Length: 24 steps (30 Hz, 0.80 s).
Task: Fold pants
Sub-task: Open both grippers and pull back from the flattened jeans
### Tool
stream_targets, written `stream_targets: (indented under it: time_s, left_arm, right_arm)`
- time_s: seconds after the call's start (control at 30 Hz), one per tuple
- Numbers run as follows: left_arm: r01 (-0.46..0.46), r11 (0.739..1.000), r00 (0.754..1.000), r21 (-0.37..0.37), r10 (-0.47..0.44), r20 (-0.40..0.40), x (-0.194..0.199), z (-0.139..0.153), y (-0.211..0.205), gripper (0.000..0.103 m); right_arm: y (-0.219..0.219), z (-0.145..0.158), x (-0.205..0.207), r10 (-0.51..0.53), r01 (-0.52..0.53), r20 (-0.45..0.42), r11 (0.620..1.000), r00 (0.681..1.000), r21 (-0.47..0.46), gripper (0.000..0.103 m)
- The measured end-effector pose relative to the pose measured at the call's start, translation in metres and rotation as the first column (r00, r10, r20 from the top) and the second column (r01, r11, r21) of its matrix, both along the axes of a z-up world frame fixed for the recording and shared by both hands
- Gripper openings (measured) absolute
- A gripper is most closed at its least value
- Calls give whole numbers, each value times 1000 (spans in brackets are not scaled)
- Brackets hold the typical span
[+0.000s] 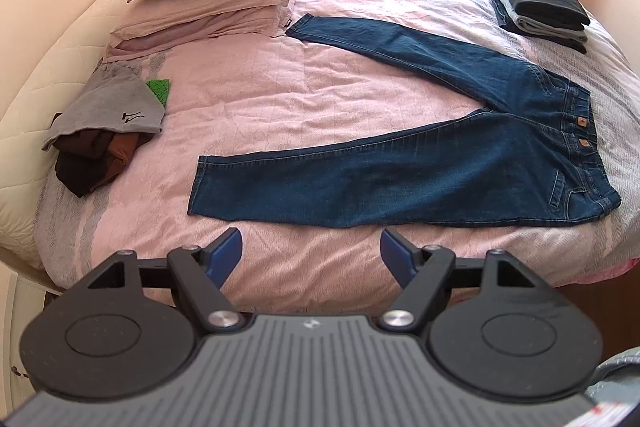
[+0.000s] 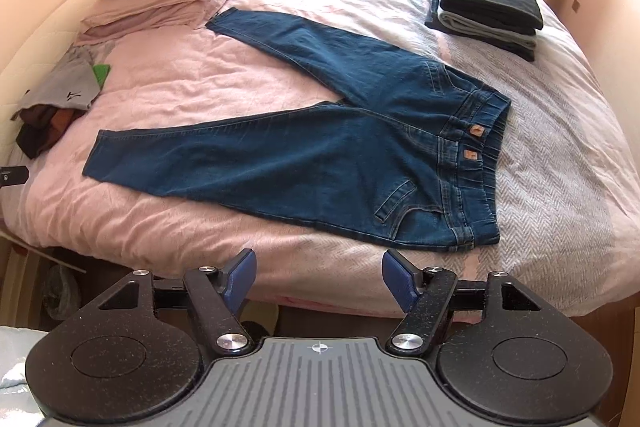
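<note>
i see: blue jeans [image 1: 400, 163] flat on bed [image 1: 280, 99], legs splayed; left hand-held gripper [image 1: 311, 251] and right hand-held gripper [image 2: 319, 273] wide, empty, near the bed's edge.

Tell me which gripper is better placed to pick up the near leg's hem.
Left, probably. The left gripper, open and empty, faces the near leg of the blue denim jeans, hem to its left. The right gripper, also open, hangs nearer the waistband.
</note>
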<state>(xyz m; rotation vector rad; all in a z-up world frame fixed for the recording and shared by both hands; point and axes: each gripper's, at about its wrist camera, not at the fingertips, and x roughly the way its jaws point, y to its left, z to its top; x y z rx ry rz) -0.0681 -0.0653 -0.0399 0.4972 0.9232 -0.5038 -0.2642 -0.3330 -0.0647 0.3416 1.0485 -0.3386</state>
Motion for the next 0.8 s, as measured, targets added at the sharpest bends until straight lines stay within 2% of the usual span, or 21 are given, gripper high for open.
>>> stream_targets:
  time_s: [0.8]
  left_arm:
    - [22,1000,1000,5,-22,15,-16,1,-6,73]
  right_arm:
    - [-2,1,-16,-10,10,15,1000,1000,5,67]
